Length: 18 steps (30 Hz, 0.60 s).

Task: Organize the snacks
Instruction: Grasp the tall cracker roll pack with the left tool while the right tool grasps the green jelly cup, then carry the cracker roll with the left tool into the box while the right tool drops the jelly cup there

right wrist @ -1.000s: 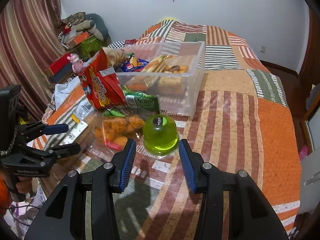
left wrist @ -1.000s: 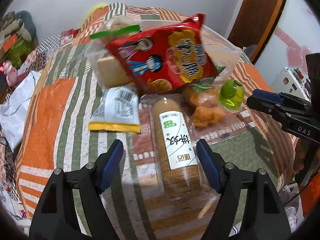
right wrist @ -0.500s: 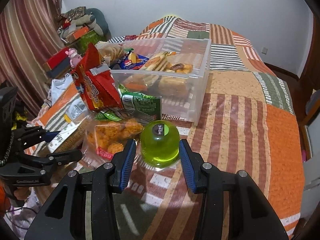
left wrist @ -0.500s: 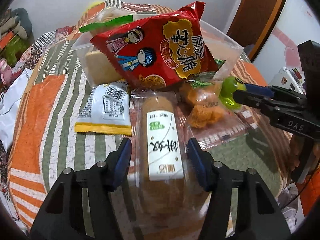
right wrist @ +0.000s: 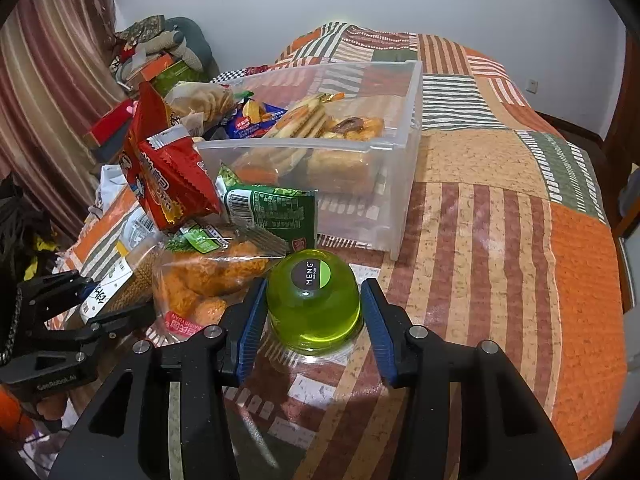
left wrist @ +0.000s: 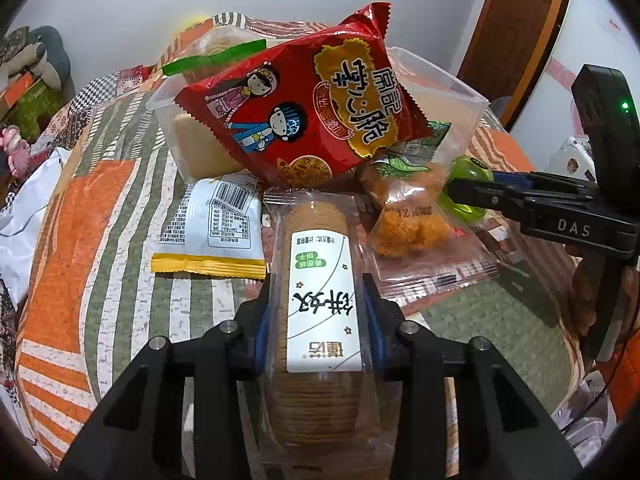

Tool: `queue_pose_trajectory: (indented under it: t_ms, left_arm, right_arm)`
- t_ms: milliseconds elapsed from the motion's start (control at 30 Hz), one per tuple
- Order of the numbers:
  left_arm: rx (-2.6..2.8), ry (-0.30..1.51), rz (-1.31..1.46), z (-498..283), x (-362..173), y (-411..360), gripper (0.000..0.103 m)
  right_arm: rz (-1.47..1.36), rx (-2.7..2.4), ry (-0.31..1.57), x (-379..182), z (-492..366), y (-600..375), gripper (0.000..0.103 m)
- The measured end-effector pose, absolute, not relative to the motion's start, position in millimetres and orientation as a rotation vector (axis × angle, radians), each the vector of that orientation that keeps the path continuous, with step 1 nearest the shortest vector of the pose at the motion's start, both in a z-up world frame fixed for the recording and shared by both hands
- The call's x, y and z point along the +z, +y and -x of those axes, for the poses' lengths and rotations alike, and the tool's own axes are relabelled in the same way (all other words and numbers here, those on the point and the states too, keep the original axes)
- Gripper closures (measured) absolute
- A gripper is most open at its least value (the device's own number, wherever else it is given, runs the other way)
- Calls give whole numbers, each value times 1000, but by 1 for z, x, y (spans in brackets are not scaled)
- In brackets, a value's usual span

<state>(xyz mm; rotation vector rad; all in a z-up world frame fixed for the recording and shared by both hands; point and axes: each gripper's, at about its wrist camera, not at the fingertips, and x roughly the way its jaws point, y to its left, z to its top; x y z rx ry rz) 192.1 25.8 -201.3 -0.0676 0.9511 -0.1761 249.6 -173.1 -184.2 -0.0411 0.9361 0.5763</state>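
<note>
My left gripper [left wrist: 318, 312] is shut on a clear-wrapped roll of round biscuits [left wrist: 318, 280] with a white label, lying on the quilt. My right gripper [right wrist: 314, 312] is open around a green jelly cup [right wrist: 314, 300] standing upside down on the quilt; the blue pads sit close on both sides, a small gap still showing. The cup also shows in the left wrist view [left wrist: 466, 192]. A clear plastic bin [right wrist: 396, 152] holding several snacks stands behind. A red noodle-snack bag [left wrist: 304, 116] leans on the bin.
A bag of orange fried snacks [right wrist: 208, 276], a green packet [right wrist: 276, 208] and a white-and-yellow packet [left wrist: 216, 228] lie in front of the bin. The patchwork quilt [right wrist: 500, 240] stretches to the right. Clutter and a curtain [right wrist: 44, 100] are at the left.
My left gripper moved forward over the biscuit roll and closed on it. My right gripper moved forward so the jelly cup sits between its fingers.
</note>
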Motion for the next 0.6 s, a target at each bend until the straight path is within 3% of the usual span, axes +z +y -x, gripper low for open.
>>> queue_pose_trajectory:
  t_ms: [600]
  left_arm:
    - [-169, 927, 132, -160, -179, 45, 66]
  right_arm:
    - [39, 550, 870, -166, -227, -192, 60]
